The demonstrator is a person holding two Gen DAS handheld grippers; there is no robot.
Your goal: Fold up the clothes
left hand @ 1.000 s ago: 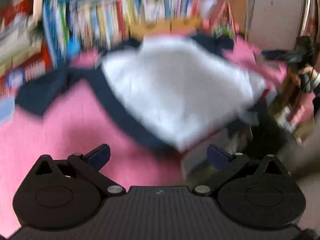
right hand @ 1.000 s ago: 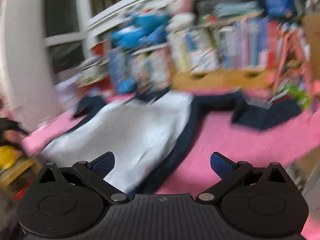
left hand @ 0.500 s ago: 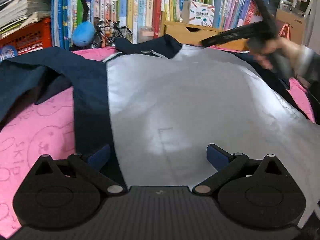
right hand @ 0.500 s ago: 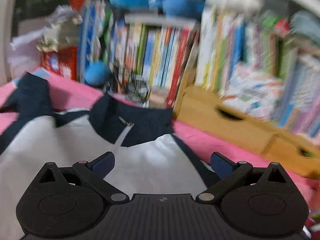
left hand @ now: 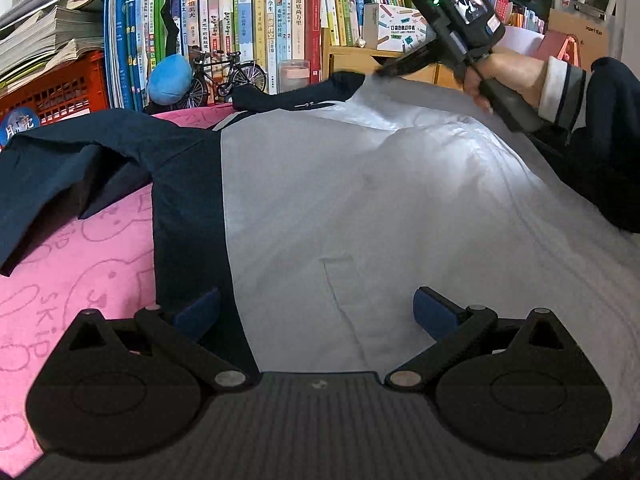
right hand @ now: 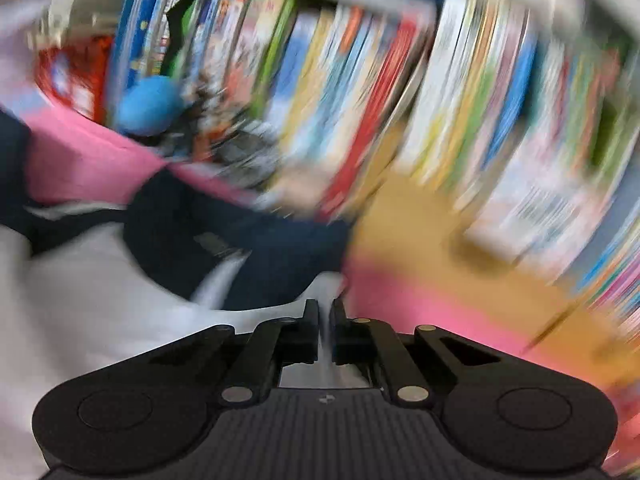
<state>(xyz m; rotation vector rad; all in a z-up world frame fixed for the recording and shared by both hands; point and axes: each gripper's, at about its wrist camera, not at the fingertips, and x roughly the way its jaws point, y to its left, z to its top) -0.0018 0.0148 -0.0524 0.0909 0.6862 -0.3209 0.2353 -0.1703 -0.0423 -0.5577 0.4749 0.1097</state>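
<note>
A white jacket (left hand: 360, 208) with navy sleeves and collar lies spread on a pink blanket (left hand: 80, 272). My left gripper (left hand: 316, 312) is open just above the jacket's near hem, straddling the seam between navy side panel and white front. My right gripper (right hand: 326, 312) is shut on the white cloth (right hand: 324, 292) at the shoulder beside the navy collar (right hand: 240, 252); its view is blurred. The left wrist view shows the right gripper (left hand: 384, 72) at the far shoulder, held by a hand. The navy left sleeve (left hand: 80, 168) lies crumpled to the left.
A bookshelf (left hand: 260, 20) packed with books runs along the far edge. A blue ball (left hand: 170, 80), a model bicycle (left hand: 228, 76) and a wooden box (left hand: 360, 64) stand at its foot. An orange crate (left hand: 52, 88) with papers is at far left.
My right gripper has reached the far shoulder by the collar and shut on the white cloth; it was open before. My left gripper has settled over the near hem and stays open.
</note>
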